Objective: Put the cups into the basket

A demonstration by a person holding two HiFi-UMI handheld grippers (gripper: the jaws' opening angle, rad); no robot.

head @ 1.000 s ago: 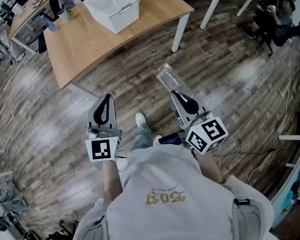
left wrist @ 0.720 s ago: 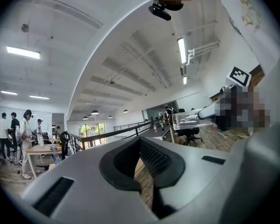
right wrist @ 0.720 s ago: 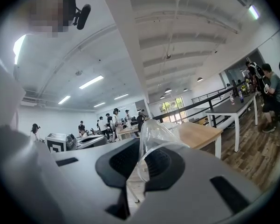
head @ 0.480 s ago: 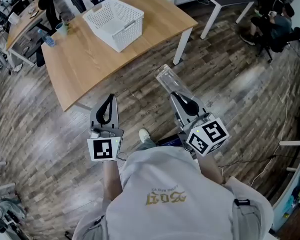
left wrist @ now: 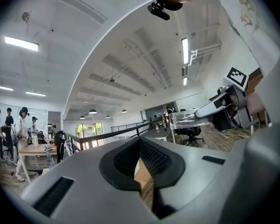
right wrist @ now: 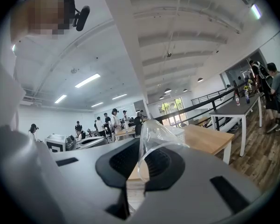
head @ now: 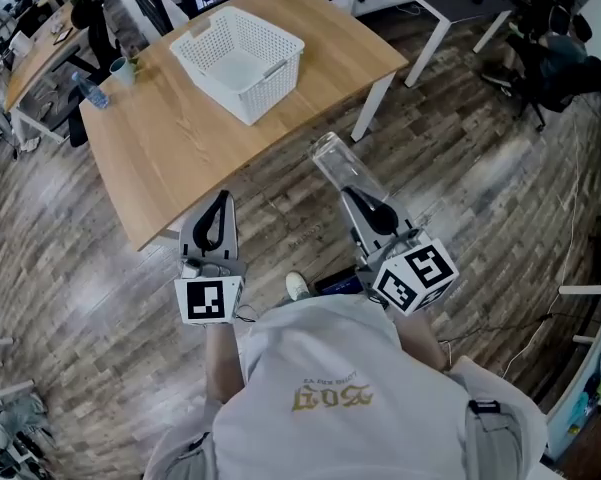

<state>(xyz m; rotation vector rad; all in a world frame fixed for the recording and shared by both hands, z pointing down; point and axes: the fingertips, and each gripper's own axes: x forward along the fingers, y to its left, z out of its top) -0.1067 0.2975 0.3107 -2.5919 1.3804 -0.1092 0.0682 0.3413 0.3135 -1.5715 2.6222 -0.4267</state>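
The clear cup [head: 336,161] hides its gripped end inside the right gripper [head: 361,194]; the far desk [head: 42,44] runs off-frame.

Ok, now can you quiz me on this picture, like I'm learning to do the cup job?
1. Pick one: what do the right tongs hold? A) a clear cup B) a spoon C) nothing
2. Fill the gap: the white basket stands on a wooden ____.
3. True or false: the left tongs are shut with nothing in them.

Key: 1. A. 2. table. 3. True.
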